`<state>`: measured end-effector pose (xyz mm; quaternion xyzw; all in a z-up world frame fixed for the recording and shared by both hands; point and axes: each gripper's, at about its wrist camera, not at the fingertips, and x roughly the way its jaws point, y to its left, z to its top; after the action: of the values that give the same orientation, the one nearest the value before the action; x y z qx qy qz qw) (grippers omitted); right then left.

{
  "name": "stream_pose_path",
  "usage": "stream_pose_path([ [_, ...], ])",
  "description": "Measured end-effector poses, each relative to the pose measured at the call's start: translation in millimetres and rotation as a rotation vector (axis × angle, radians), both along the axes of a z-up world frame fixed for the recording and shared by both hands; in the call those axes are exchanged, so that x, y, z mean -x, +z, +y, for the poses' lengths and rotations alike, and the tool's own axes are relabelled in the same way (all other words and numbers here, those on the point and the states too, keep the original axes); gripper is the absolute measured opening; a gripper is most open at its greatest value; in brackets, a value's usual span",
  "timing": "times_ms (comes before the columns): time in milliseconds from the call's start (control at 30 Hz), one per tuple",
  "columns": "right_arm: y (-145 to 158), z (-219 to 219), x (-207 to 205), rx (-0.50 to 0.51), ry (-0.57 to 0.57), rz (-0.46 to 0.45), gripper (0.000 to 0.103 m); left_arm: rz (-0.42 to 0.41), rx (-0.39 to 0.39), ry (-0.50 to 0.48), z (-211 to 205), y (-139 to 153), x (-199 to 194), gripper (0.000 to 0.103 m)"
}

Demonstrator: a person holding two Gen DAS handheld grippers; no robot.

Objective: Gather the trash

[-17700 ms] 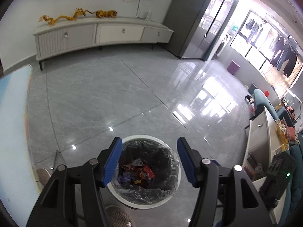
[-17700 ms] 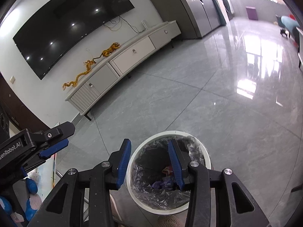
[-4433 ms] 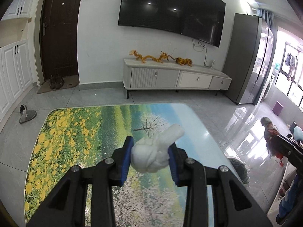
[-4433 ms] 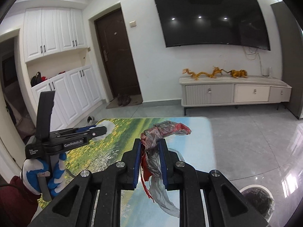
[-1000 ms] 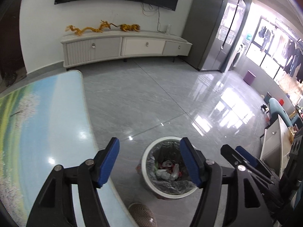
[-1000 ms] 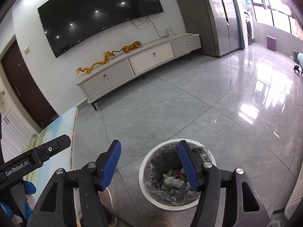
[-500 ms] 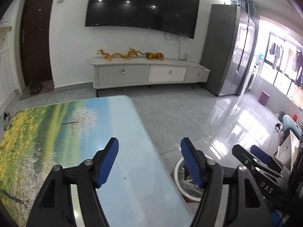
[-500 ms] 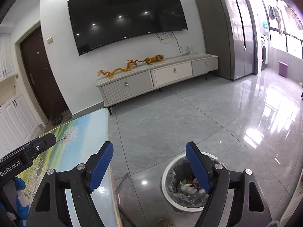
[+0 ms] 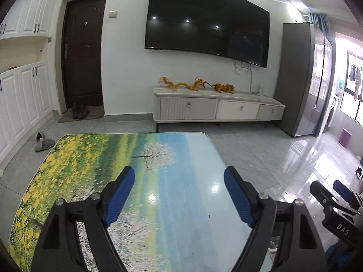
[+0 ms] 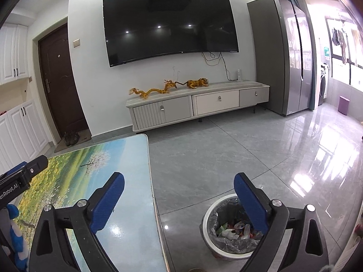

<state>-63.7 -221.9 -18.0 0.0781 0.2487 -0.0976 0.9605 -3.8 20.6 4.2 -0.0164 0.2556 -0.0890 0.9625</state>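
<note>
Trash (image 10: 236, 229): inside lined bin (image 10: 209, 213) on floor, beside table's right edge.
Left gripper (image 9: 179, 195): fingers spread wide, empty, above table (image 9: 68, 158).
Right gripper (image 10: 179, 197): fingers spread, empty, straddling table edge and bin.

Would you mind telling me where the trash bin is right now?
In the right wrist view, the trash bin stands on the grey tiled floor at lower right, just right of the table edge, partly behind the right gripper.
</note>
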Motion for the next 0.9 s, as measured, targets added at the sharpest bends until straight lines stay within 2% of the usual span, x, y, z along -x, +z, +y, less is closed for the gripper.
stream_pose_path([
  [67, -1, 0, 0, 0.007, -0.006, -0.003, 0.103, 0.003, 0.001, 0.009, 4, -1, 1, 0.08],
  [467, -13, -11, -2, -0.002, -0.033, 0.021, 0.103, 0.019, -0.019, -0.004, -7, -11, -4, 0.081],
  [667, -16, -12, -5, -0.008, -0.035, 0.031, 0.103, 0.028, 0.009, -0.015, -5, -16, -7, 0.081],
  [733, -17, -11, -7, -0.007, -0.033, 0.035, 0.103, 0.026, 0.009, -0.016, -5, -17, -8, 0.084],
  [800, -17, -11, -8, -0.006, -0.029, 0.04, 0.103, 0.018, 0.002, -0.013, -5, -18, -8, 0.092],
  [900, -18, -11, -10, -0.006, -0.026, 0.047, 0.103, 0.008, -0.006, -0.006, -6, -19, -7, 0.092],
])
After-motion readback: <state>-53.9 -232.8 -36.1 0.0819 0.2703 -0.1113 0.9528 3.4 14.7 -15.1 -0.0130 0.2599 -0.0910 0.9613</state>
